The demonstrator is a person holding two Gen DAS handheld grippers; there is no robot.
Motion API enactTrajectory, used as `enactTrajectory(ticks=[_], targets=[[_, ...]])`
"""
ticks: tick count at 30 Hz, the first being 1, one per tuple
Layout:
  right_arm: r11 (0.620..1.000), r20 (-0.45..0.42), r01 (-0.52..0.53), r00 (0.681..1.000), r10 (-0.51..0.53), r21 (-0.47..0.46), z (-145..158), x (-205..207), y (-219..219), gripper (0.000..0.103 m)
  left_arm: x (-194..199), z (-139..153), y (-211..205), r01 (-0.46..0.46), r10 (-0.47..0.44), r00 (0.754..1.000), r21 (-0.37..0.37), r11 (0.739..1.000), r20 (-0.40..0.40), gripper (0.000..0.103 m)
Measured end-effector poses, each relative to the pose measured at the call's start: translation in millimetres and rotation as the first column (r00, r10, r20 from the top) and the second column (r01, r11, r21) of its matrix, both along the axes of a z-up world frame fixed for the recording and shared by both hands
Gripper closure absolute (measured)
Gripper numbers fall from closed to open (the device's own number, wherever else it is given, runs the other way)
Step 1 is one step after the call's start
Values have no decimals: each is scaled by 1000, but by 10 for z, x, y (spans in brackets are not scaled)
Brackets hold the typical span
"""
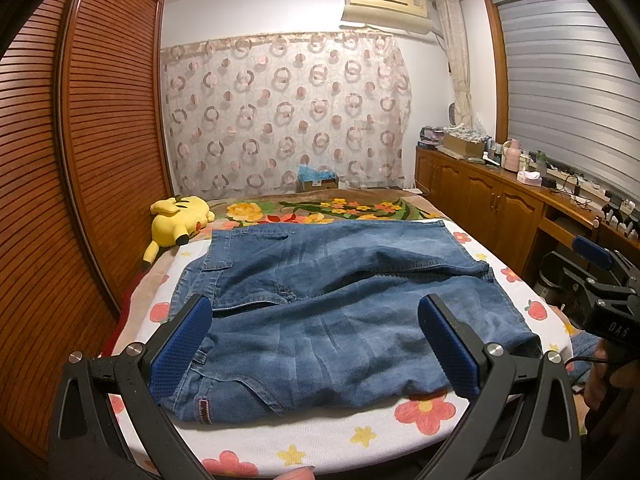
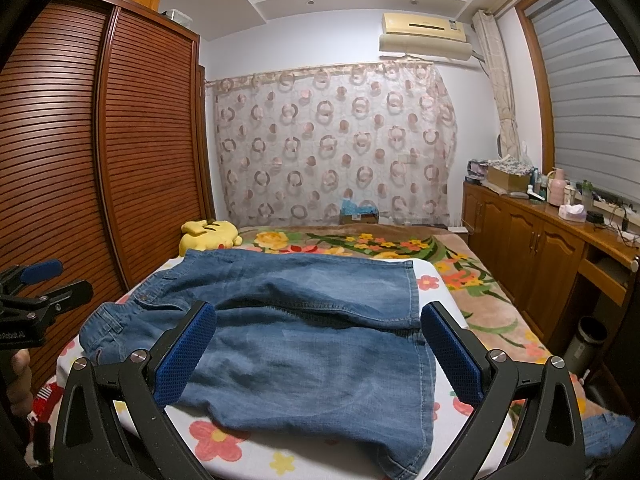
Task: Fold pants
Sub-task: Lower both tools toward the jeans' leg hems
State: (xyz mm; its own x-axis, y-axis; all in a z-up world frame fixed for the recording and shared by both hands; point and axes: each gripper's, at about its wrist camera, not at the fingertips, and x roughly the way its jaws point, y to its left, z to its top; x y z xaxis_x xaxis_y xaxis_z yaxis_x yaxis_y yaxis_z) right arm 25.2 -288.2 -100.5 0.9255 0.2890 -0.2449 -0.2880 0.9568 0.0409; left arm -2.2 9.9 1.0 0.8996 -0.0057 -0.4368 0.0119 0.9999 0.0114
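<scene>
Left wrist view: bed with white flower-print cover fills the lower frame; louvred wooden wardrobe along its left side. Blue denim pants lie folded in layers on the cover, waistband toward the left. Yellow plush toy near the far left corner, apart from the pants. Left gripper above the near edge of the pants, jaws spread wide, holding nothing. Right gripper likewise spread wide and empty, over the pants.
</scene>
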Motion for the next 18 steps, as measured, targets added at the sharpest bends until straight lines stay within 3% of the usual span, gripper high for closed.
enactTrajectory(ticks=[6,18], targets=[[1000,-24,-15,1000,15,-6,-54,52,-15,1,65,-2,-40,15,-15,1000,-16,1000,-26,0],[999,-93,-16,996,13,-36,-174,245,-143,1,264,-461,325,-5,0,995,-53,999,-95,0]])
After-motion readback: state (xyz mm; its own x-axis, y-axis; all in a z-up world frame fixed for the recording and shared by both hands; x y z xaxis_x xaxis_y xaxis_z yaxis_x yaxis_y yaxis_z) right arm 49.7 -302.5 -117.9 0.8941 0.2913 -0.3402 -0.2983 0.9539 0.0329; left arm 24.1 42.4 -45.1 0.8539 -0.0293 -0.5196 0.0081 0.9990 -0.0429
